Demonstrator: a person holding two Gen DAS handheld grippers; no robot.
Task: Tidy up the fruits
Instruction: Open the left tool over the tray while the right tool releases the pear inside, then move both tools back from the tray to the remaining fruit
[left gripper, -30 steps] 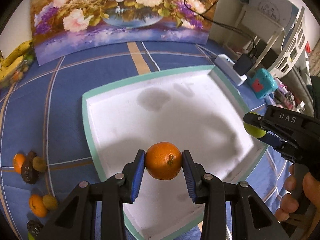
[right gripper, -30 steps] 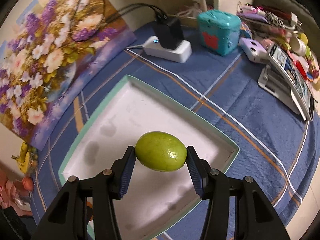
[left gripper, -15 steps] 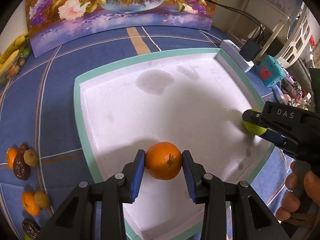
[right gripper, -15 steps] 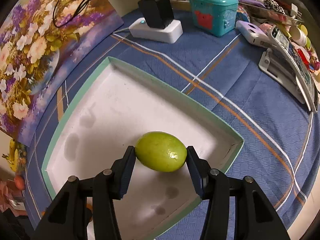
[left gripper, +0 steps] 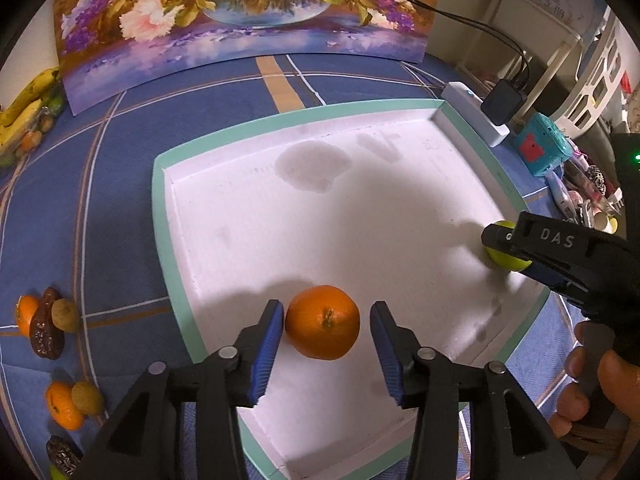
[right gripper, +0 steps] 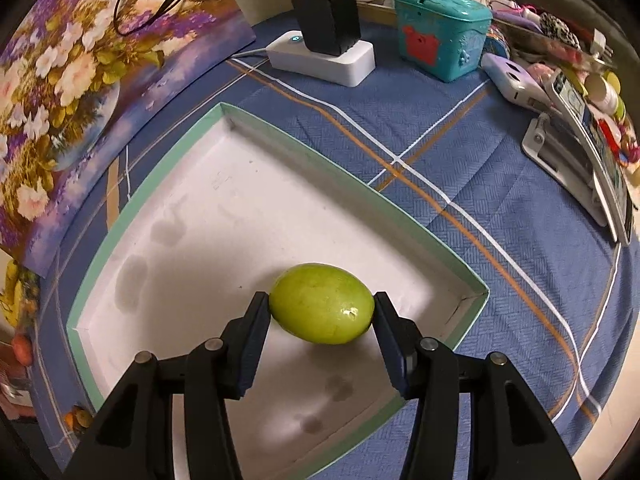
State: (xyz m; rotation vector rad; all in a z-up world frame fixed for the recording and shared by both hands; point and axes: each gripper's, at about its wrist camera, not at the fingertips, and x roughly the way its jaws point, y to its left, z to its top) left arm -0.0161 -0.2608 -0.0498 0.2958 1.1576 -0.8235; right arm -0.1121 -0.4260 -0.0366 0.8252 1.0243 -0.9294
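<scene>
Round orange [left gripper: 322, 328] resting in white tray [left gripper: 160, 216] near front edge, glossy green oval fruit [right gripper: 321, 308] near tray's right corner

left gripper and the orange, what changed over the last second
The left gripper came down into the tray and opened: the orange now sits on the tray floor, with a clear gap at the right pad. The right gripper also lowered but stays shut on the green fruit. The fruit piles on the cloth are unmoved.
</scene>
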